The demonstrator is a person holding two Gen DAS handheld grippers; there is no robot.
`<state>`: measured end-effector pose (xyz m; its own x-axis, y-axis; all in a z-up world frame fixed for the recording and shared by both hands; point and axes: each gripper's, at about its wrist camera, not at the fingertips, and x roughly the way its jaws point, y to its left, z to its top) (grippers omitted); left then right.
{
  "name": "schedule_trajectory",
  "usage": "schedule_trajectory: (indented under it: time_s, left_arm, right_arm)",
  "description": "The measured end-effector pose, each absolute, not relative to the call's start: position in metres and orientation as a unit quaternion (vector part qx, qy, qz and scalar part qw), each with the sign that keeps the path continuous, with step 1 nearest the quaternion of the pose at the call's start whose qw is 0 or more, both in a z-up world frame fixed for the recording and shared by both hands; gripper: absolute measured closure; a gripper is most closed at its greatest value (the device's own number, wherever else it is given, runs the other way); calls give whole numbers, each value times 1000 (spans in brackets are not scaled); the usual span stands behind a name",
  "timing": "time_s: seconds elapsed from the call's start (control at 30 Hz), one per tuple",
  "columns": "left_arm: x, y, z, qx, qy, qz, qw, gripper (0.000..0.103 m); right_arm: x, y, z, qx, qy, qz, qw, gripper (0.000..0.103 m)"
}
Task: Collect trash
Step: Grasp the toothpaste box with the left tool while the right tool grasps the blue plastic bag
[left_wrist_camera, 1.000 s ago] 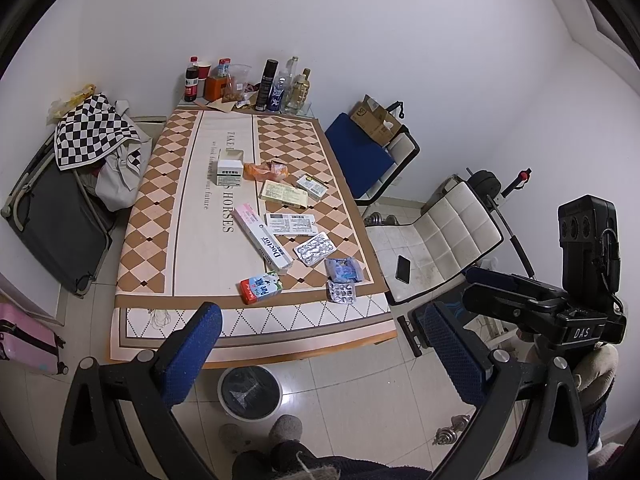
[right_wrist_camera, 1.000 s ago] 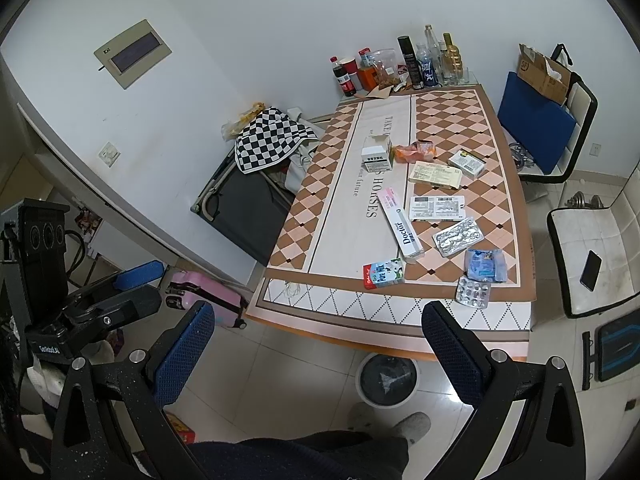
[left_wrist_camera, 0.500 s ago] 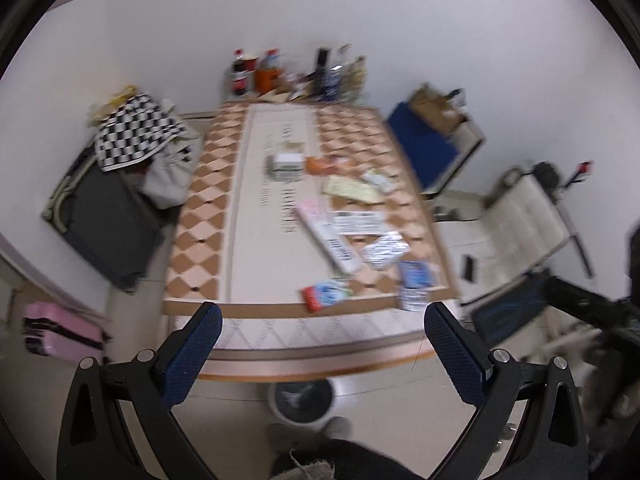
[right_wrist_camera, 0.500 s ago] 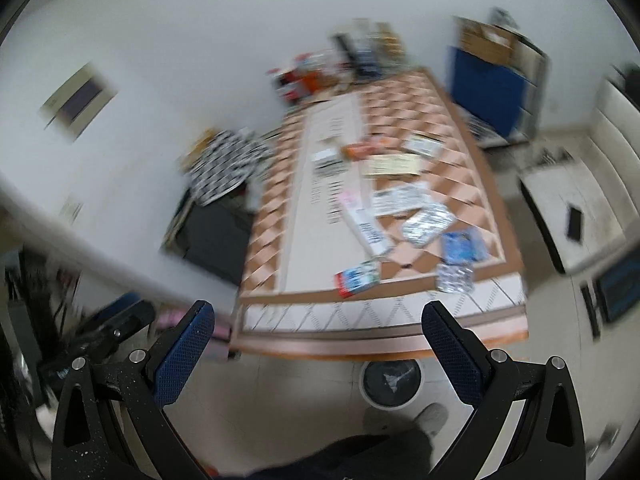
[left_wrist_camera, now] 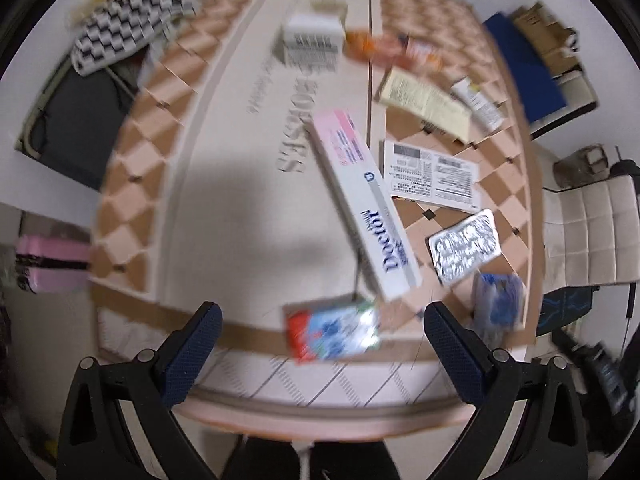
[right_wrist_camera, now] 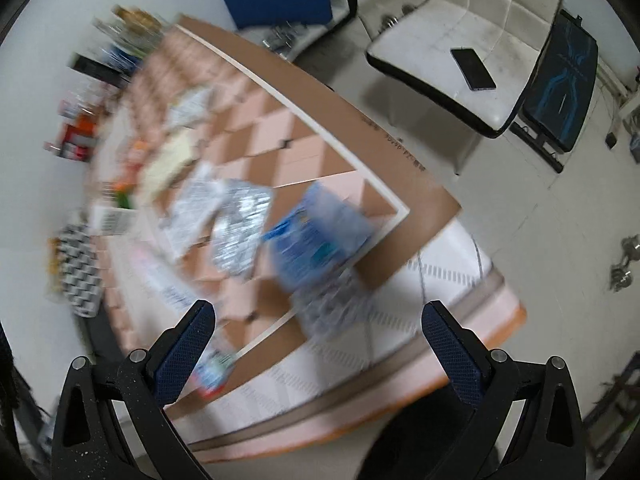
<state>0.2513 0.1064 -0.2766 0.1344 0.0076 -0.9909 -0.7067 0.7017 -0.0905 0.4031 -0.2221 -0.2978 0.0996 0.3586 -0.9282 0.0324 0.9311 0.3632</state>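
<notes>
Both views are motion-blurred. My left gripper (left_wrist_camera: pixel 320 344) is open and empty, just above the near table edge, with a red-and-blue packet (left_wrist_camera: pixel 334 332) between its fingers' line of sight. Beyond lie a long white "Doctor" box (left_wrist_camera: pixel 364 208), a silver blister pack (left_wrist_camera: pixel 466 246), a blue wrapper (left_wrist_camera: pixel 498 306), a printed leaflet (left_wrist_camera: pixel 432 176) and a white carton (left_wrist_camera: pixel 314 40). My right gripper (right_wrist_camera: pixel 318 344) is open and empty over the table's near right corner, facing the blue wrapper (right_wrist_camera: pixel 316 236), a blister pack (right_wrist_camera: pixel 334 304) at the edge and the silver blister pack (right_wrist_camera: pixel 238 224).
The patterned table (left_wrist_camera: pixel 180 208) fills both views. Bottles (right_wrist_camera: pixel 80 136) stand at its far end. A white chair with a phone (right_wrist_camera: pixel 472 68) stands right of the table. A checkered cloth (left_wrist_camera: pixel 124 28) and a pink case (left_wrist_camera: pixel 52 264) sit at the left.
Both grippers have moved forward and down toward the table's near edge. The right gripper has swung right toward the corner. The bin under the table has left both views.
</notes>
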Motion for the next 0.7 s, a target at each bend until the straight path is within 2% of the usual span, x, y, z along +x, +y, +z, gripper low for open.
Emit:
schedule_trajectory:
  time_s: [0.03, 0.07, 0.13, 0.3, 0.5, 0.57, 0.63, 0.67, 0.7]
  left_arm:
    - [262, 110, -290, -293, 615, 260, 685, 14]
    - [272, 113, -302, -298, 621, 259, 677, 16]
    - [291, 117, -326, -309, 636, 261, 657, 17]
    - [317, 126, -362, -343, 648, 269, 625, 17]
    - [332, 123, -373, -338, 655, 270, 620, 19]
    - [333, 120, -375, -333, 661, 274, 615, 39]
    - [332, 115, -377, -329, 664, 277, 612, 50]
    - [331, 115, -376, -331, 660, 275, 616, 57]
    - [330, 112, -374, -323, 661, 280, 617, 57]
  right_arm:
    - [417, -217, -313, 133, 670, 115, 721, 0]
    - [425, -213, -323, 119, 676, 114, 718, 0]
    - [446, -204, -343, 95, 687, 119, 710, 1]
    - [471, -190, -380, 80, 720, 118, 680, 17]
    - [487, -175, -392, 56, 727, 115, 675, 21]
    - [489, -170, -394, 44, 727, 114, 676, 22]
    - [490, -169, -394, 33, 726, 112, 677, 30]
    - [491, -169, -394, 27, 725, 111, 679, 39]
    - [491, -170, -392, 21, 724, 110, 681, 49]
